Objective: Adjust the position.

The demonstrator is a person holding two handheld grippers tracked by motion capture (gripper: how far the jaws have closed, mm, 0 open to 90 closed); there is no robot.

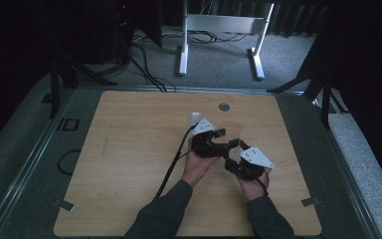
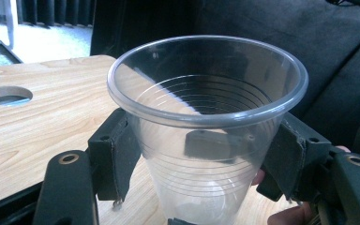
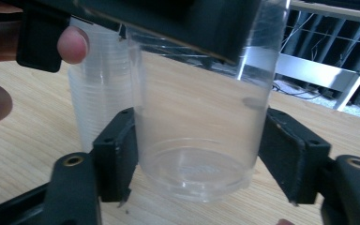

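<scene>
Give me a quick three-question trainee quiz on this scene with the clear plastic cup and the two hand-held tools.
1. True or false: the left tool is shut on the clear ribbed plastic cup.
2. In the left gripper view, how is the cup oriented? A: mouth up. B: mouth down. C: lying on its side.
3. In the left gripper view, what is cut into the light wooden table to the left of the cup?

Key:
1. True; both pads press on its wall.
2. A.
3. A round hole.
</scene>
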